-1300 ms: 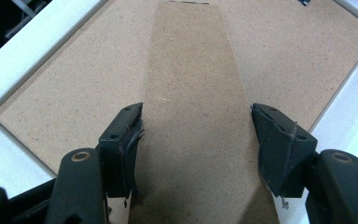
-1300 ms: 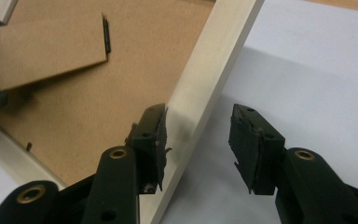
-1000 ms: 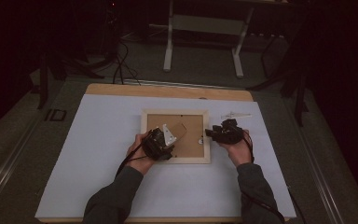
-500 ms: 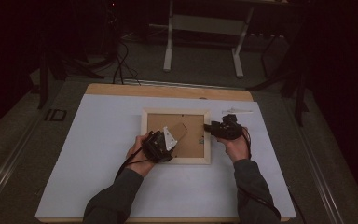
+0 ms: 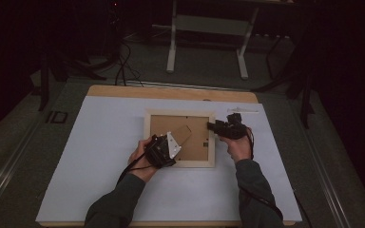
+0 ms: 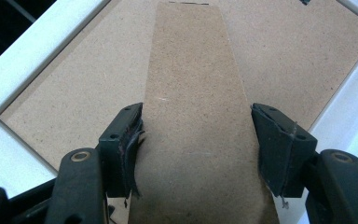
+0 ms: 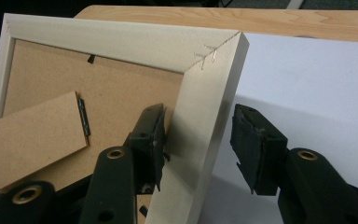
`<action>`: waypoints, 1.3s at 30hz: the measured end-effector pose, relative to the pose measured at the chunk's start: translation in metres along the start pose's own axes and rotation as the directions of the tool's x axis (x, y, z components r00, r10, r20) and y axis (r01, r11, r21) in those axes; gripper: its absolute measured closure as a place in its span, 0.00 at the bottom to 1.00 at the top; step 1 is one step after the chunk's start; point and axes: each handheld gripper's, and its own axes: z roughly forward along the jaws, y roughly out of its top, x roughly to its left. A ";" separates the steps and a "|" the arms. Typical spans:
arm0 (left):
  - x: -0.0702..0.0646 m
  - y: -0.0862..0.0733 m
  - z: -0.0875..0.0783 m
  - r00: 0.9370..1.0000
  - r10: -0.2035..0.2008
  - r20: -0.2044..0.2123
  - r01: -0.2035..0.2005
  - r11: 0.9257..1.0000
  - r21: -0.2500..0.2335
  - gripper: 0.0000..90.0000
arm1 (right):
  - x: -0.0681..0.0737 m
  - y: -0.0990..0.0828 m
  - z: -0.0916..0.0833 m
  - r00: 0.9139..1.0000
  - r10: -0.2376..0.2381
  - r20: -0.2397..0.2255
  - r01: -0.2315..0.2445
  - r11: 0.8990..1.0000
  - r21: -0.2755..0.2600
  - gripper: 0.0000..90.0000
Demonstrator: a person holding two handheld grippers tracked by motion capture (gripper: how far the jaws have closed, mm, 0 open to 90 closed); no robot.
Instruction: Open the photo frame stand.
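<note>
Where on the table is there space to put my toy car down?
The white mat is bare left of the frame, out to its left edge, and along the near edge between the two sleeves. A narrower strip lies behind the frame. The middle is crowded: both tongs, left and right, sit at the frame.

Wooden table [image 5: 123,90], white sheet [image 5: 100,156] over it, picture frame [image 5: 179,162] face-down.

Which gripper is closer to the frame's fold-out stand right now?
Left. The left gripper straddles the stand, jaws open on either side of it. The right gripper straddles the frame's side rail, away from it.
</note>
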 end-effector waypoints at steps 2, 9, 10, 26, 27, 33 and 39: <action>-0.001 0.000 -0.001 1.000 0.005 -0.003 -0.005 1.000 -0.003 0.43 | -0.001 0.001 0.000 1.000 0.010 -0.015 -0.010 1.000 -0.003 0.60; -0.002 -0.001 -0.002 1.000 0.023 -0.013 -0.023 1.000 -0.022 0.43 | -0.009 0.001 -0.001 0.996 0.058 -0.070 -0.060 0.998 -0.016 0.60; -0.002 -0.001 -0.002 1.000 0.025 -0.015 -0.025 0.999 -0.027 0.43 | -0.010 0.001 -0.001 0.995 0.066 -0.080 -0.068 0.998 -0.016 0.60; 0.000 -0.003 -0.002 1.000 0.018 0.007 -0.018 0.999 -0.027 0.42 | -0.014 -0.002 -0.009 0.987 0.101 -0.129 -0.106 0.994 -0.034 0.68; 0.002 -0.003 -0.001 1.000 0.004 0.019 -0.003 0.999 -0.032 0.42 | -0.014 -0.002 -0.009 0.987 0.100 -0.128 -0.105 0.994 -0.034 0.68; 0.008 -0.004 -0.001 0.996 -0.047 0.075 0.050 0.998 -0.032 0.42 | -0.012 -0.003 -0.011 0.989 0.086 -0.124 -0.093 0.994 -0.051 0.68; 0.023 -0.008 0.001 0.967 -0.175 0.185 0.183 0.983 -0.022 0.41 | -0.010 -0.004 -0.013 0.990 0.078 -0.118 -0.085 0.994 -0.062 0.68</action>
